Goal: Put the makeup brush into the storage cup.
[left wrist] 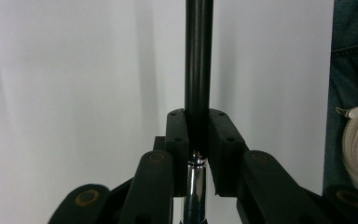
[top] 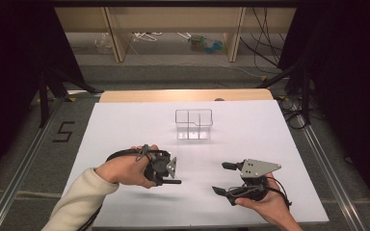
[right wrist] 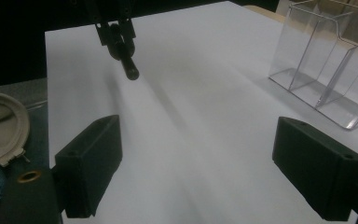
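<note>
**Left gripper clamped on a black pen; right gripper wide open**

The left gripper (top: 171,175) hovered above the white table (top: 125,125), its jaws closed tight on a slim black pen with a chrome section (left wrist: 198,70). In the left gripper view the pen ran straight out between the pads, its black barrel pointing away and its chrome part sitting behind the jaws. In the high view the pen (top: 172,182) pointed towards the right gripper (top: 224,178), which was held well apart with its jaws spread wide and nothing between them. A clear plastic organiser with several compartments (top: 194,124) stood farther back near the table's middle, apart from both grippers.
</note>
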